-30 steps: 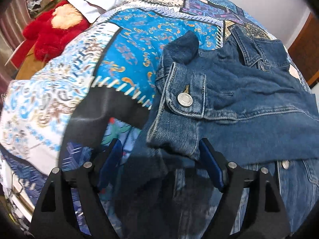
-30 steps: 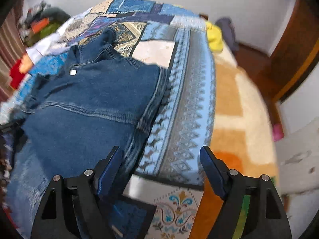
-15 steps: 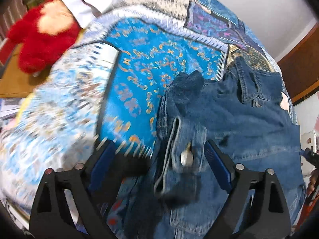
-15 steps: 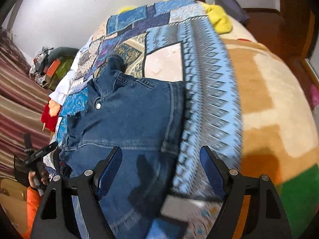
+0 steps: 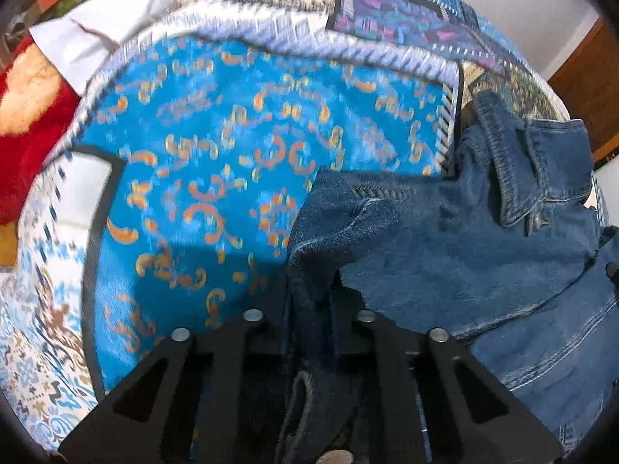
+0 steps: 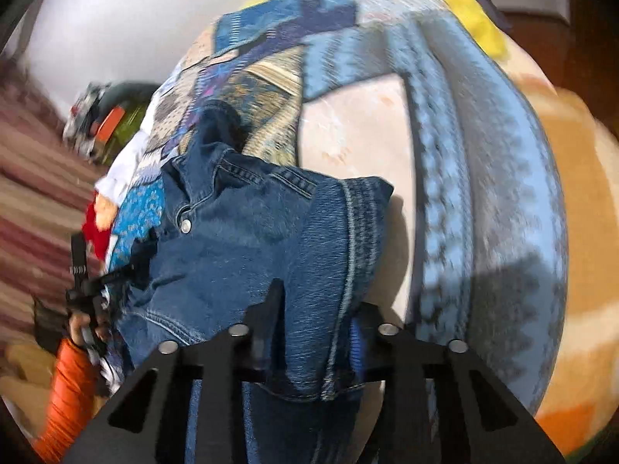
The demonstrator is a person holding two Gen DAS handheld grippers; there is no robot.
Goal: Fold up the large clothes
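A blue denim jacket [image 5: 483, 251] lies on a patterned bedspread [image 5: 232, 154], collar at the far end. My left gripper [image 5: 309, 309] is shut on the jacket's left edge, with a fold of denim bunched between its jaws. In the right wrist view the jacket [image 6: 251, 239] is lifted at its right side. My right gripper [image 6: 317, 321] is shut on that right edge, and the cloth hangs down over the jaws. The left gripper [image 6: 81, 290] and the hand holding it show at the far left of that view.
A red plush toy [image 5: 27, 143] and a white cloth [image 5: 104, 27] lie at the bed's far left. A yellow cloth [image 6: 476, 19] lies at the far end. An orange and cream blanket [image 6: 580, 212] covers the right side. A wooden door [image 5: 588, 85] stands beyond.
Both grippers were open above the jacket. They moved onto its left and right edges and closed on the denim. The right edge is now lifted off the bedspread.
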